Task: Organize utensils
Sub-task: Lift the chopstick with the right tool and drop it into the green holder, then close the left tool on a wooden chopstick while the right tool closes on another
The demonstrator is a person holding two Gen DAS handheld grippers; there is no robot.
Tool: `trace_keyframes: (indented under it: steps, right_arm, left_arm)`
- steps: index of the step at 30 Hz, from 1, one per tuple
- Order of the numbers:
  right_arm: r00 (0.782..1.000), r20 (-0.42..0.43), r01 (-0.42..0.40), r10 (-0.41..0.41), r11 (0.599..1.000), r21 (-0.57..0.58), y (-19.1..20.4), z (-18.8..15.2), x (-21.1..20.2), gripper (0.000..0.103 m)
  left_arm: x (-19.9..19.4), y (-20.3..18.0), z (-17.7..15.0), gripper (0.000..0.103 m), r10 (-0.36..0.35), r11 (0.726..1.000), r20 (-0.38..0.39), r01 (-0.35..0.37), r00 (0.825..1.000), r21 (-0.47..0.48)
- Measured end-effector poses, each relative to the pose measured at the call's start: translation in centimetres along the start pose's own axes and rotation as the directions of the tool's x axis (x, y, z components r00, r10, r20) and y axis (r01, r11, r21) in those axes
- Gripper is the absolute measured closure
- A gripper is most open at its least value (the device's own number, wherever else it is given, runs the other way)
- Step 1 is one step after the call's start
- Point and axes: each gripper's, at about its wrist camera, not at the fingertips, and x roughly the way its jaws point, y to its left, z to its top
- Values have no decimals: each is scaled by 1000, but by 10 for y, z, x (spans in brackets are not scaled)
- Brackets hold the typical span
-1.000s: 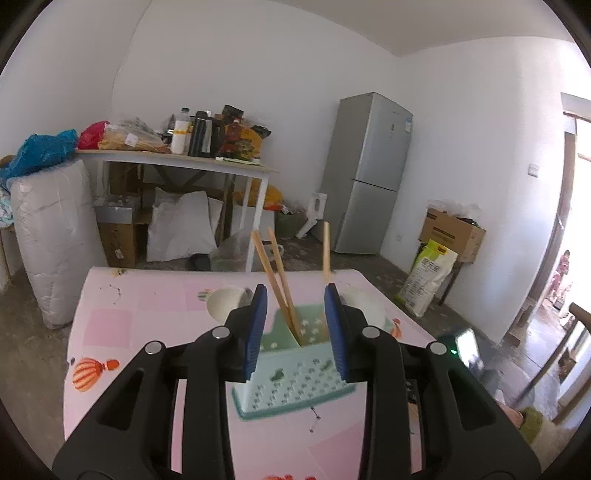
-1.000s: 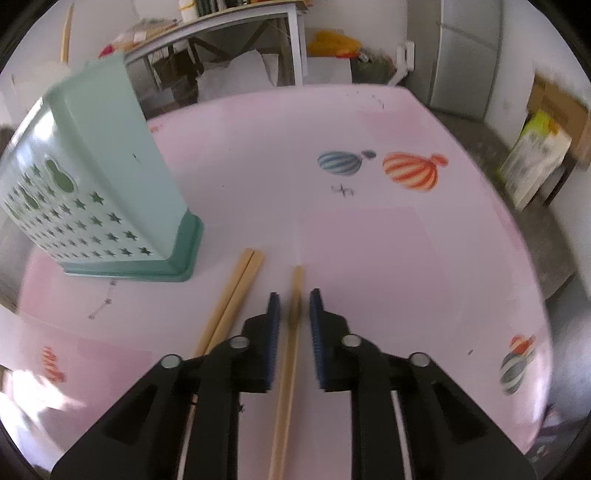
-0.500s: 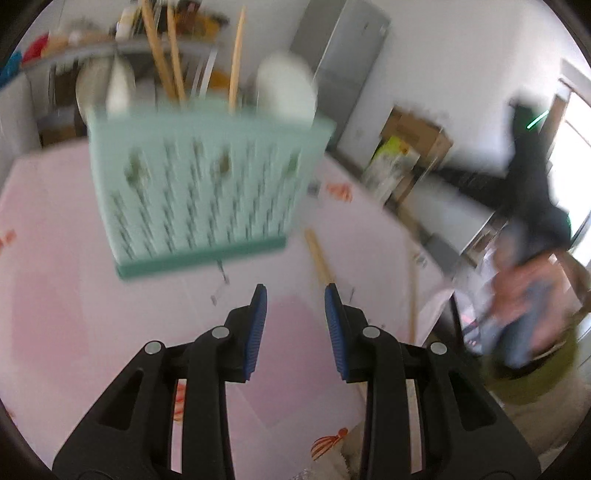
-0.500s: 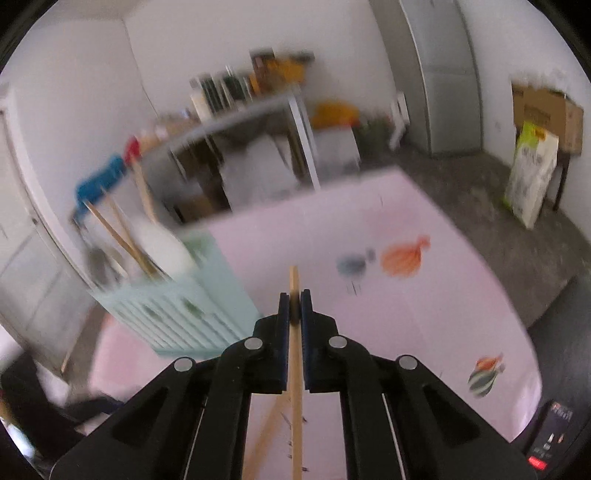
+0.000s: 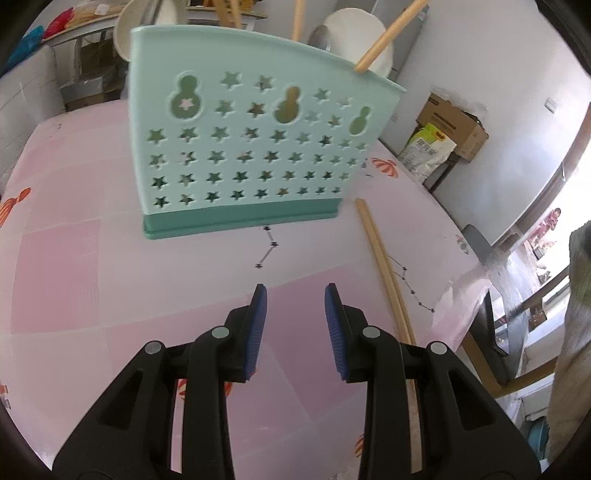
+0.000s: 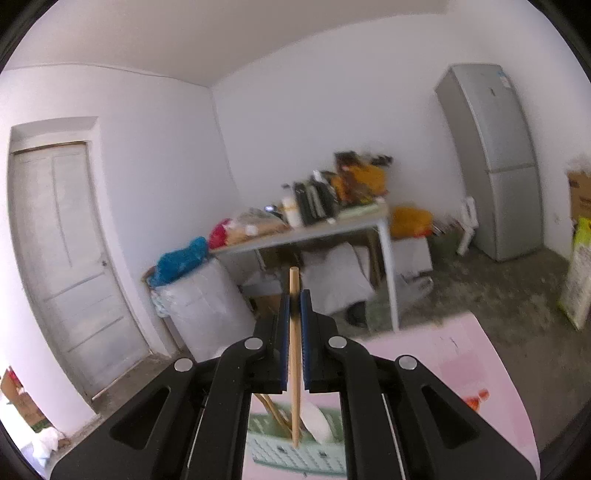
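Observation:
A mint-green utensil holder point(image 5: 243, 147) with star cut-outs stands on the pink table point(image 5: 55, 280); chopsticks point(image 5: 388, 35) and white spoons point(image 5: 358, 33) stick out of its top. My left gripper point(image 5: 295, 295) hovers open just in front of the holder, nothing between its blue pads. A pair of wooden chopsticks point(image 5: 384, 269) lies on the table to its right. My right gripper point(image 6: 294, 295) is raised high, pointing almost level, shut on one wooden chopstick point(image 6: 294, 354). That chopstick's lower end hangs over the holder point(image 6: 291, 450) below.
Pink table edge point(image 5: 469, 273) runs close on the right, with a chair point(image 5: 491, 332) beyond it. Farther back are a cluttered side table point(image 6: 314, 229), a grey fridge point(image 6: 491, 162), a white door point(image 6: 59, 251), cardboard boxes and a feed sack point(image 5: 428, 147).
My right gripper closed on a chopstick on the table and lifted it high above the holder. My left gripper dropped and tilted down toward the table in front of the holder.

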Motion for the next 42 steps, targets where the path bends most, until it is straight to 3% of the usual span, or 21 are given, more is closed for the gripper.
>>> trace_keyframes:
  steps: [7,11,14,17,18,20,21,22,25,29,31,34,38,42]
  right_arm:
    - [999,-3,-36,36,999,-10,15,10,37,97]
    - [999,-24,-23,23,1000,-13,13,-7,53,97]
    - [995,-100,24,-28,999,-39,7,-33,72,97]
    - [974,-221,43,-45,999,-15,-11,-63,89,96]
    - [971,-235,44,-43,999,-3,-17,-67,88,95]
    - [973,-228,48,-38,998,38,-30,-72,77,85]
    - [976,-216,51,-36,997,62,-38,-73,69,72]
    - [979,-200,54,-36,995,83,-45,-73,62,65]
    - [986,-154,82,-62,988,128,-68,-79,27,61]
    - [978,-175,144,-111,971,191,-99,-107,-6,59]
    - [968,-219,175,-126,959,222,-110,-127,-13,59]
    - [925,-349,254,-152,928,271,-128,-178,-18,59]
    - [873,-474,310,-119,884,349,-138,-235,-16,59]
    - [849,-518,332,-102,865,375,-133,-262,-8,59]
  left_arm:
    - [-2,2,-1,73,11,1000,-8,-11,1000,-4]
    - [-2,0,0,71,14,1000,-8,-14,1000,-1]
    - [-3,0,0,67,22,1000,-4,-22,1000,1]
    - [-1,-2,0,64,24,1000,-12,-24,1000,5]
    - [-1,-2,0,64,24,1000,-13,-24,1000,7]
    - [0,-4,1,60,24,1000,-14,-24,1000,14]
    - [1,-6,1,60,23,1000,-14,-23,1000,17]
    - [2,-7,2,58,22,1000,-16,-22,1000,19]
    - [5,-10,4,54,16,1000,-19,-15,1000,24]
    - [10,-18,6,49,5,999,-26,-4,1000,39]
    - [14,-24,6,47,-1,999,-37,3,999,54]
    - [21,-38,6,44,-1,995,-52,6,999,100]
    - [31,-61,3,42,27,980,-66,-13,997,199]
    - [43,-78,0,42,66,959,-77,-42,995,279]
